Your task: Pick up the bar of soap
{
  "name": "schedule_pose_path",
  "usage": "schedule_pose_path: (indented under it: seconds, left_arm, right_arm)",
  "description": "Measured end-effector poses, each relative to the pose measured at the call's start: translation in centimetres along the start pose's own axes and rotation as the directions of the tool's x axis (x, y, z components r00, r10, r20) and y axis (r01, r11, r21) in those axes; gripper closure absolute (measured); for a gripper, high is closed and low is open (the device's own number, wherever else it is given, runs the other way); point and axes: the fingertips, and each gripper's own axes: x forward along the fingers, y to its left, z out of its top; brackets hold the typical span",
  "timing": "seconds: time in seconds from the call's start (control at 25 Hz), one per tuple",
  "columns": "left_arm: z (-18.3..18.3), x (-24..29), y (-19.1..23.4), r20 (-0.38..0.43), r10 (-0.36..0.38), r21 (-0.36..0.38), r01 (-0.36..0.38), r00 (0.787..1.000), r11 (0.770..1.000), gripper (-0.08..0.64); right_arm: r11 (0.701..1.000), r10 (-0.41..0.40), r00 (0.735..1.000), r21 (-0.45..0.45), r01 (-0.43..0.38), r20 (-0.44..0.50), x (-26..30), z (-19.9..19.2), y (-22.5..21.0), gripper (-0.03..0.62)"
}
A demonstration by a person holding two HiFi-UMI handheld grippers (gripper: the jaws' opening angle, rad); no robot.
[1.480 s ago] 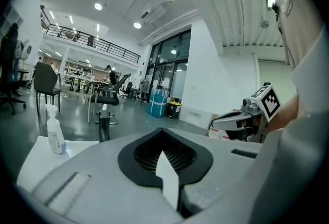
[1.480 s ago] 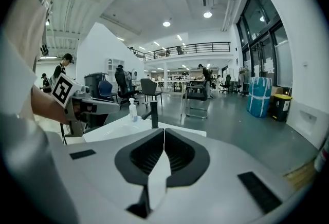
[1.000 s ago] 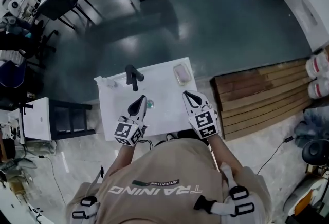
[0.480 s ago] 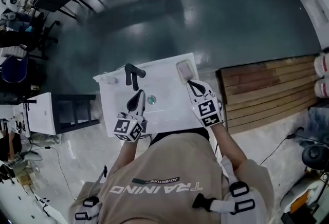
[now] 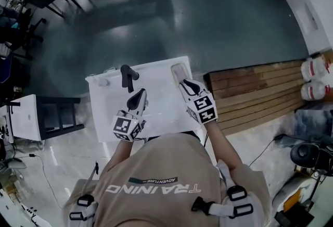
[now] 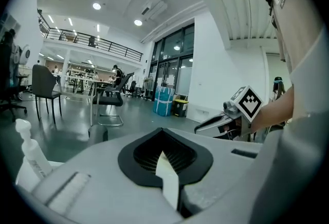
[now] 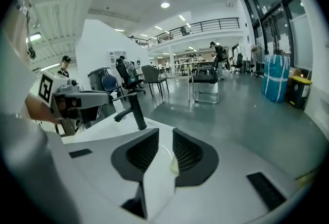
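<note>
The bar of soap (image 5: 178, 71) lies pale in a shallow dish at the back right corner of the white washbasin top (image 5: 161, 111). My right gripper (image 5: 183, 84) points at it from just in front, its tips at the dish's near edge. In the right gripper view its jaws (image 7: 165, 142) have just been opening and stand a narrow slit apart; a pale yellow piece of the soap (image 7: 174, 166) shows in the gap, not pressed by the pads. My left gripper (image 5: 140, 96) hovers over the basin with nothing in it, and in the left gripper view (image 6: 163, 138) its pads meet.
A black faucet (image 5: 126, 76) stands at the back of the basin, just ahead of the left gripper. A small white bottle (image 5: 101, 81) lies at the back left corner. Wooden decking (image 5: 255, 93) lies to the right, a black stool frame (image 5: 57, 116) to the left.
My right gripper has moved forward across the basin top to the soap dish. The left gripper has crept slightly toward the faucet.
</note>
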Motion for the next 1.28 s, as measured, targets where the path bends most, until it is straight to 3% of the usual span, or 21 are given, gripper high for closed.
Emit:
schedule_pose_path:
  seconds: [0.12,0.44,0.64,0.96,1.28]
  left_arm:
    - [0.0,-0.1,0.6,0.009,-0.013,-0.017,0.013,1.000,1.000,0.567]
    - [0.4,-0.5,1.5,0.034,-0.055,-0.030,0.056,0.998,0.998,0.568]
    - [-0.1,0.0,1.4,0.034,-0.077,-0.040,0.078,0.996,0.996,0.567]
    - [-0.2,0.0,2.3,0.038,-0.063,-0.054,0.065,0.997,0.996,0.568]
    - [-0.6,0.1,2.8,0.026,-0.067,-0.071,0.068,0.997,0.995,0.568]
  right_arm:
    - [0.999,0.007,0.997,0.046,-0.003,-0.077,0.8,-0.7,-0.5,0.419]
    - [0.999,-0.044,0.981,-0.023,0.040,-0.188,3.2,-1.1,-1.7,0.419]
    - [0.999,-0.028,0.968,0.019,0.034,-0.248,5.2,-1.4,-3.1,0.419]
    - [1.000,-0.011,0.903,0.019,0.021,-0.429,9.3,-5.0,-4.9,0.419]
    - [0.999,-0.027,0.841,0.016,0.042,-0.540,11.7,-7.7,-6.3,0.417]
